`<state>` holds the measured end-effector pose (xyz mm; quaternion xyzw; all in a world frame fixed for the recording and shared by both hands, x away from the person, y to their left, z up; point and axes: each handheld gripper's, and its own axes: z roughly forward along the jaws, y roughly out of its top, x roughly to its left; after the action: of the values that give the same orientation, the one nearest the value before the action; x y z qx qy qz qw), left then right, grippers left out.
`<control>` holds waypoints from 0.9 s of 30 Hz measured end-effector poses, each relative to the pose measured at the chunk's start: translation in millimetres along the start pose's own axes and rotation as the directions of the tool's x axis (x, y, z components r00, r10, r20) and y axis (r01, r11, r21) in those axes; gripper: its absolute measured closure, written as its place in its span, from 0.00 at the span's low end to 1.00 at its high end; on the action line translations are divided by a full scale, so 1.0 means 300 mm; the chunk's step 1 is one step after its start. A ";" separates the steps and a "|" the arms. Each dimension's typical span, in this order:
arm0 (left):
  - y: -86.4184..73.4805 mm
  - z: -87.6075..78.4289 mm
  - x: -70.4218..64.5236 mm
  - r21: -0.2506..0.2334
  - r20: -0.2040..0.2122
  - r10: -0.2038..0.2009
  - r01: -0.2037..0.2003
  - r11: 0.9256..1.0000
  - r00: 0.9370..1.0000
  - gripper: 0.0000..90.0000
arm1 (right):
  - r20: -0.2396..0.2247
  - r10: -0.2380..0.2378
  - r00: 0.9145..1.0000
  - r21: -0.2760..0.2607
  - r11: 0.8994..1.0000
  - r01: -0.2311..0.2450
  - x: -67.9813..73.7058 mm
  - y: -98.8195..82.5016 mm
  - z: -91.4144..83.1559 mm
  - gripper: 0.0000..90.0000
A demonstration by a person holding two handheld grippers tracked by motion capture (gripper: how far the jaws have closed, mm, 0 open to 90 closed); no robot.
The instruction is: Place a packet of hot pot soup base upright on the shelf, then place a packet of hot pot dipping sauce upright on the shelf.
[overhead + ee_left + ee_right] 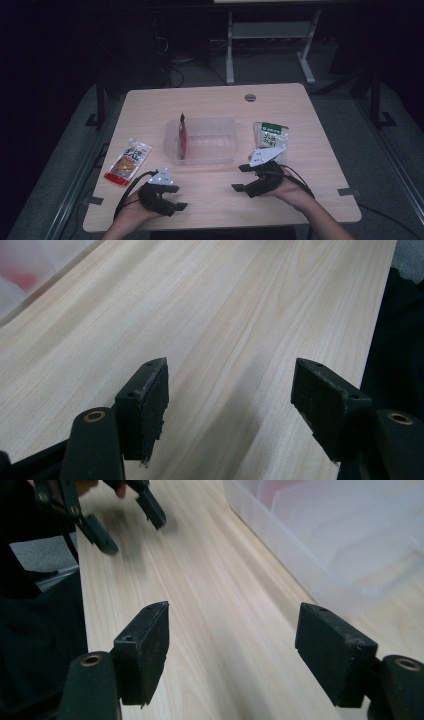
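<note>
A clear plastic container (200,150) stands at the table's middle, with a red packet (182,135) upright against its left wall. A green snack packet (270,134) lies to its right, and an orange-and-red pouch (127,162) to its left. My left gripper (176,207) rests near the front edge and points right; in its own view the left gripper (230,390) is open over bare wood. In front of the container, my right gripper (238,178) points left. In the right gripper view the right gripper (232,630) is open and holds nothing, with the container (325,540) just beside it.
The wooden table (300,105) has a round cable grommet (250,97) at the back. The front edge (370,340) lies close to the left gripper. Farther off in the right gripper view is the left gripper (127,515). A white desk frame (270,40) stands behind the table.
</note>
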<state>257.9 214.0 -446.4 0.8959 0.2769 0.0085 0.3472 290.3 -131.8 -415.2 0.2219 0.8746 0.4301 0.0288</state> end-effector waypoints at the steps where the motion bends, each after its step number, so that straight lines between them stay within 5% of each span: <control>1: 0.000 -0.002 0.001 0.005 -0.001 0.006 -0.006 1.000 1.000 0.34 | 0.006 0.004 1.000 0.006 1.000 -0.004 0.001 -0.017 -0.006 0.31; 15: -0.006 -0.016 0.004 -0.016 -0.019 -0.009 0.009 1.000 1.000 0.34 | 0.127 0.063 0.990 0.042 0.997 -0.069 -0.033 -0.196 -0.110 0.24; 27: -0.021 -0.090 0.046 -0.006 -0.116 -0.013 0.012 1.000 0.993 0.33 | 0.151 0.043 0.988 0.045 0.998 -0.051 -0.055 -0.209 -0.106 0.21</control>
<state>261.0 241.5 -432.4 0.8913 0.3022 0.0590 0.3328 274.6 -195.6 -445.5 0.2747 0.8747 0.3913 0.0789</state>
